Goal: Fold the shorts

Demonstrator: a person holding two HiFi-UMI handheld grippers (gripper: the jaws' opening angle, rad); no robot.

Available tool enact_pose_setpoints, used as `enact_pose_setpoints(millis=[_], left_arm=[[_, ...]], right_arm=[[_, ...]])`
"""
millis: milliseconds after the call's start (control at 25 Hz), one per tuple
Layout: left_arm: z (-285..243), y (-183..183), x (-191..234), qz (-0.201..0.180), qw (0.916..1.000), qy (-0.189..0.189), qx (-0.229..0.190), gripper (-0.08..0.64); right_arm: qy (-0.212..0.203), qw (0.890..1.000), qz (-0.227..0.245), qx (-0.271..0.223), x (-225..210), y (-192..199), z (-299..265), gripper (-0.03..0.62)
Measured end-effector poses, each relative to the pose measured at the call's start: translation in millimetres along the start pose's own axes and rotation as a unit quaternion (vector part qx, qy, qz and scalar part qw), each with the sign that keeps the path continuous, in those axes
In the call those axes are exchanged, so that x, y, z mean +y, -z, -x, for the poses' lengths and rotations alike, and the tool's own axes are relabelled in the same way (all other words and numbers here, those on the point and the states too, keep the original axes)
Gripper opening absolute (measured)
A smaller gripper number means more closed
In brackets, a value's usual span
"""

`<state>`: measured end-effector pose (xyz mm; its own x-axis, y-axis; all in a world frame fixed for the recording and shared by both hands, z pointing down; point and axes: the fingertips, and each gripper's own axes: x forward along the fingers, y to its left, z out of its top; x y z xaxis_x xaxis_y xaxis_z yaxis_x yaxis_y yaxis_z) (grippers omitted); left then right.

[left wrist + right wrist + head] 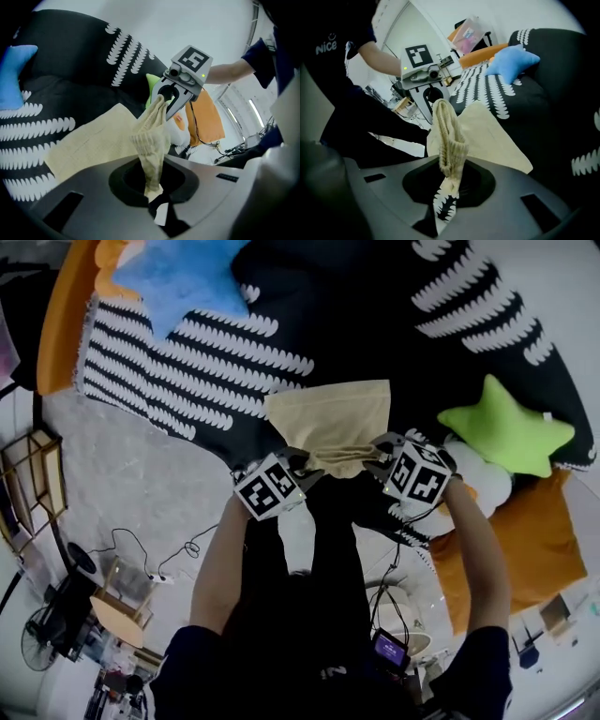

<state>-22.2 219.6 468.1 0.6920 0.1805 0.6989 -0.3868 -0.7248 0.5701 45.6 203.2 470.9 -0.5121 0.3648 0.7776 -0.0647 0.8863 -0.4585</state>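
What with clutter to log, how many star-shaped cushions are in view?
2. The blue star cushion lies top left in the head view; the green star cushion lies at right. More may be hidden beyond the frame.

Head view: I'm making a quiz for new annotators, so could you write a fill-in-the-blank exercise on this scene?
1. The left gripper and the right gripper are each shut on the ribbed ____ of the beige shorts.
2. The star pillow on the right gripper's side is ____ in colour.
3. The second star pillow, lying on the black cover on the left gripper's side, is ____ in colour.
Missing words: waistband; green; blue.
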Motion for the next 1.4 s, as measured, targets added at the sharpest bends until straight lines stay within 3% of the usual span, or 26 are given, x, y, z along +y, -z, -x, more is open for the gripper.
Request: enact_pose_setpoints(millis=[120, 280, 480, 640, 760, 840, 880, 960, 1120, 1240, 1400], left_arm=[[2, -7, 26, 0.019, 0.9997, -0.017, -0.002, 0.029], [27, -20, 86, 0.039, 0.9982, -0.046, -0.006, 0.029], [32, -21, 157, 0.073, 0.9876, -0.135, 0.031, 0.029], [22, 2, 174, 0.109, 0.9780, -0.169, 0.056, 0.058], [29, -8, 179, 0.119, 0.9711, -0.206, 0.019, 0.148], [42, -14, 178, 0.135, 0.9643, -0.227, -0.008, 0.203], [47, -13, 175, 0.148, 0.9611, -0.232, -0.019, 0.215], [54, -9, 166, 0.184, 0.9540, -0.233, -0.044, 0.216], [74, 16, 155, 0.258, 0.9338, -0.229, -0.096, 0.219], [75, 29, 140, 0.278, 0.9280, -0.219, -0.116, 0.218], [82, 50, 130, 0.306, 0.9120, -0.234, -0.141, 0.218]], right_arm=[[-0.018, 0.999, -0.051, -0.001, -27, -6, -7, 0.062], [-0.020, 0.995, -0.102, 0.001, -85, -46, -4, 0.078], [0.052, 0.983, -0.178, -0.006, -151, -68, -8, 0.104], [0.082, 0.963, -0.255, -0.009, -167, -48, -39, 0.100], [0.099, 0.952, -0.291, -0.008, -175, -33, -39, 0.104], [0.096, 0.951, -0.294, -0.021, -175, -34, -29, 0.112], [0.090, 0.951, -0.294, -0.034, -173, -36, -21, 0.150], [0.084, 0.948, -0.300, -0.071, -168, -38, 0, 0.310], [0.098, 0.932, -0.314, -0.154, -160, -36, 34, 0.290], [0.089, 0.937, -0.290, -0.176, -133, -20, 46, 0.261], [0.075, 0.966, -0.214, -0.127, -81, 18, 32, 0.267]])
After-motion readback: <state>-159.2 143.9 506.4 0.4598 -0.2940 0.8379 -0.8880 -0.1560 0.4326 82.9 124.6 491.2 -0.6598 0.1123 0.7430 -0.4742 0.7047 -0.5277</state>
